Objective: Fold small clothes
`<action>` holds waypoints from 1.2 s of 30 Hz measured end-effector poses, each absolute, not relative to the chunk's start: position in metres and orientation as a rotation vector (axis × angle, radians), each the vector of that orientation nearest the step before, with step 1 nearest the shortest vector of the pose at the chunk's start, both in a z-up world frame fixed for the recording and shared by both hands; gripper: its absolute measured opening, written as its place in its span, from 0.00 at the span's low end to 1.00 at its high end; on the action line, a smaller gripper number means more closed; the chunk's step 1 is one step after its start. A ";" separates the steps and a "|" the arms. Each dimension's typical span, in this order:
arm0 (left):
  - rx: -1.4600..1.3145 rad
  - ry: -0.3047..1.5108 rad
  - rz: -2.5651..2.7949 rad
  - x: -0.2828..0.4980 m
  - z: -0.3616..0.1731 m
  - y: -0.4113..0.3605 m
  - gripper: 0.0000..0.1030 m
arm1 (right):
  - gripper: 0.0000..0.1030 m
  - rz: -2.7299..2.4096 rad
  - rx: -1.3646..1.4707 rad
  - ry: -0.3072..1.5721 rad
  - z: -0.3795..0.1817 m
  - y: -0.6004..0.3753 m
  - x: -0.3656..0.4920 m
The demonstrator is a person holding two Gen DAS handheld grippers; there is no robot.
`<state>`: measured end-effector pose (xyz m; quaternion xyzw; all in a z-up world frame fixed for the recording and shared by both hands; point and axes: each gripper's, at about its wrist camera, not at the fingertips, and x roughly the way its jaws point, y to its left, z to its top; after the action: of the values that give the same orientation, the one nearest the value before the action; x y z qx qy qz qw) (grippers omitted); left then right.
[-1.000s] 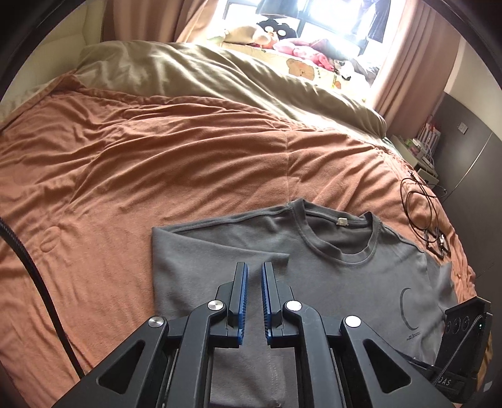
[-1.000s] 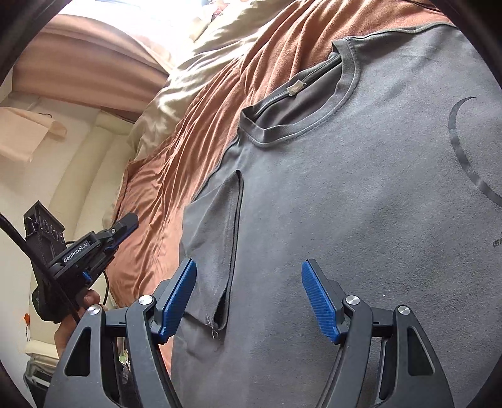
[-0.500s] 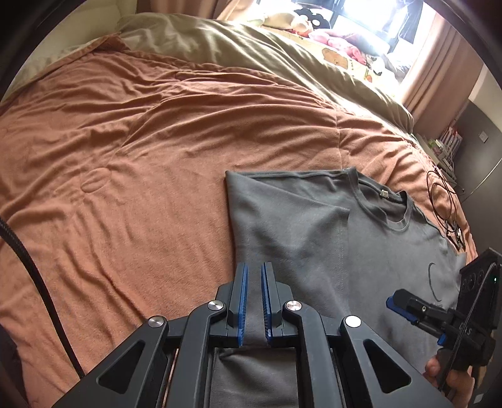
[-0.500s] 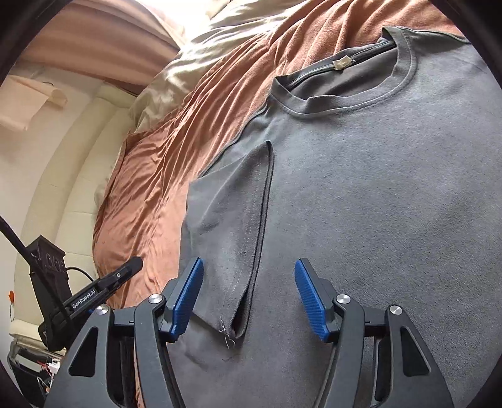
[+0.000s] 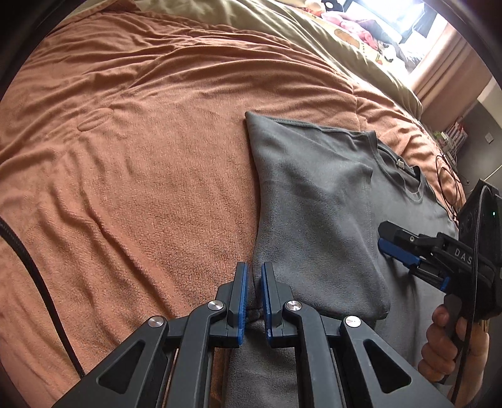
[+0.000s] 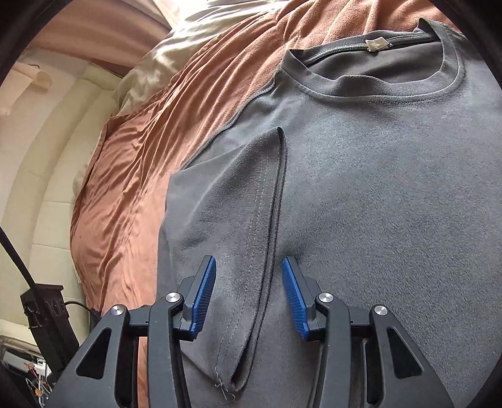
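Observation:
A grey T-shirt [image 5: 313,204] lies front up on the orange bedspread [image 5: 141,157], its left sleeve [image 6: 244,194] folded in over the chest. My left gripper [image 5: 254,266] is shut on the shirt's left side edge, and a fold of grey cloth shows between the pads. My right gripper [image 6: 248,260] straddles the folded sleeve's hem below the collar [image 6: 376,88]. Its jaws are closing, and the pads stand clear of the cloth on both sides. The left wrist view shows the right gripper [image 5: 381,234] low over the chest, held by a hand [image 5: 439,345].
An olive blanket [image 5: 282,28] and soft toys [image 5: 354,25] lie at the bed's far end by the window. Black cables [image 5: 448,175] rest on the bedspread beyond the shirt's collar. A cream padded headboard [image 6: 47,157] runs along the bed's left side.
My left gripper has sunk and shifted to the shirt's left edge, still pinched shut. My right gripper has slid along the sleeve toward the collar, and its jaws have narrowed around the hem.

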<state>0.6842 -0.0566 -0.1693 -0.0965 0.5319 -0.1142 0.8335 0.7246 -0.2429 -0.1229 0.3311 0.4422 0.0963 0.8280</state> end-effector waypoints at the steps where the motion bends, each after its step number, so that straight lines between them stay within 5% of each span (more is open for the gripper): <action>1: -0.200 1.132 -0.243 0.684 -0.172 -0.057 0.09 | 0.37 0.198 0.702 0.938 -0.123 -0.242 0.728; 5: -0.197 1.144 -0.249 0.685 -0.177 -0.059 0.09 | 0.25 0.176 0.687 0.943 -0.121 -0.236 0.738; 7: -0.203 1.143 -0.253 0.684 -0.178 -0.058 0.09 | 0.03 0.165 0.655 0.957 -0.120 -0.231 0.741; 17: -0.168 1.156 -0.249 0.676 -0.181 -0.057 0.10 | 0.00 0.076 0.625 0.978 -0.116 -0.226 0.727; 20: -0.165 1.154 -0.246 0.673 -0.176 -0.055 0.10 | 0.08 0.079 0.598 0.999 -0.104 -0.224 0.725; 22: -0.176 1.146 -0.251 0.671 -0.171 -0.052 0.10 | 0.51 0.096 0.576 0.967 -0.094 -0.222 0.716; 23: -0.181 1.141 -0.250 0.670 -0.169 -0.051 0.10 | 0.58 0.103 0.563 0.941 -0.088 -0.219 0.710; 29: -0.188 1.112 -0.256 0.655 -0.153 -0.046 0.10 | 0.58 0.168 0.521 0.905 -0.077 -0.202 0.680; 36: -0.208 1.092 -0.236 0.635 -0.137 -0.032 0.10 | 0.17 0.211 0.535 0.934 -0.087 -0.199 0.660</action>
<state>0.6347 -0.0319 -0.1373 -0.0983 0.5173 -0.1117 0.8428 0.6602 -0.1991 -0.0866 0.2542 0.4439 0.1002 0.8534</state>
